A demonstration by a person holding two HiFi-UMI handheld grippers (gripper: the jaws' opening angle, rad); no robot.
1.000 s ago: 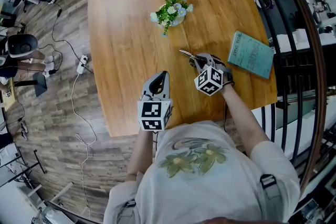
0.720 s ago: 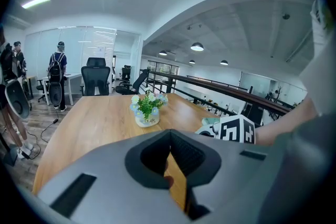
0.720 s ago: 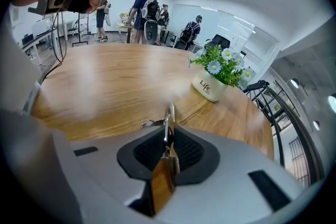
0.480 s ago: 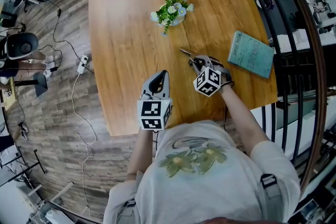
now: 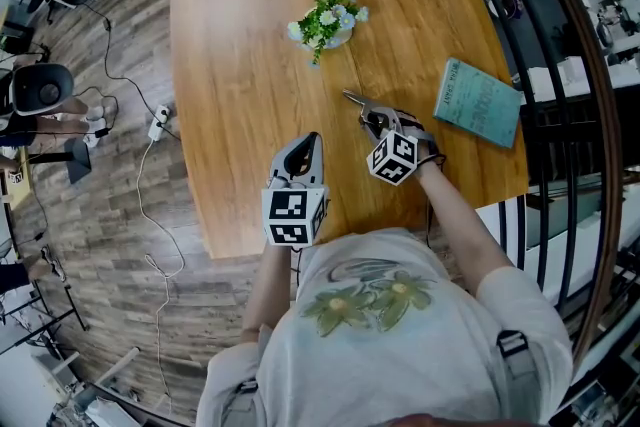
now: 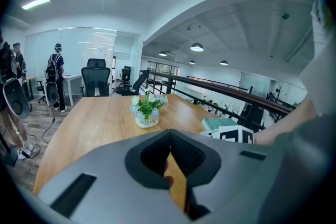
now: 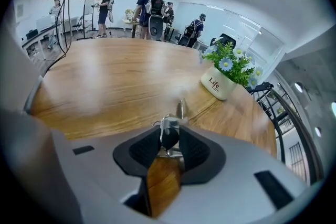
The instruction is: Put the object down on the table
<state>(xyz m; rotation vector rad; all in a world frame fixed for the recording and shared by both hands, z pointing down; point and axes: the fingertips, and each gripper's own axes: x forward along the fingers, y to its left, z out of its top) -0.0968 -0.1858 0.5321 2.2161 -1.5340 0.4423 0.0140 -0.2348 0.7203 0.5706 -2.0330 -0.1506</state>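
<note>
A metal pliers-like tool (image 5: 356, 102) with dark handles lies on the wooden table (image 5: 240, 85), its tip pointing away from me. My right gripper (image 5: 379, 119) is at its handle end. In the right gripper view the jaws are opening: the tool (image 7: 180, 108) sits between the pads with a little gap on each side. My left gripper (image 5: 313, 141) hovers near the table's front edge. Its fingertips meet with nothing between them, and wood shows through the slit behind them in the left gripper view (image 6: 170, 157).
A small white pot of flowers (image 5: 326, 20) stands at mid-table beyond the tool. A teal book (image 5: 478, 103) lies at the right edge, close to a dark railing (image 5: 560, 115). Office chairs and several people are across the room.
The right gripper's marker cube has shifted slightly left and turned a little. The tool has stayed at the same spot on the table. The left gripper has not moved.
</note>
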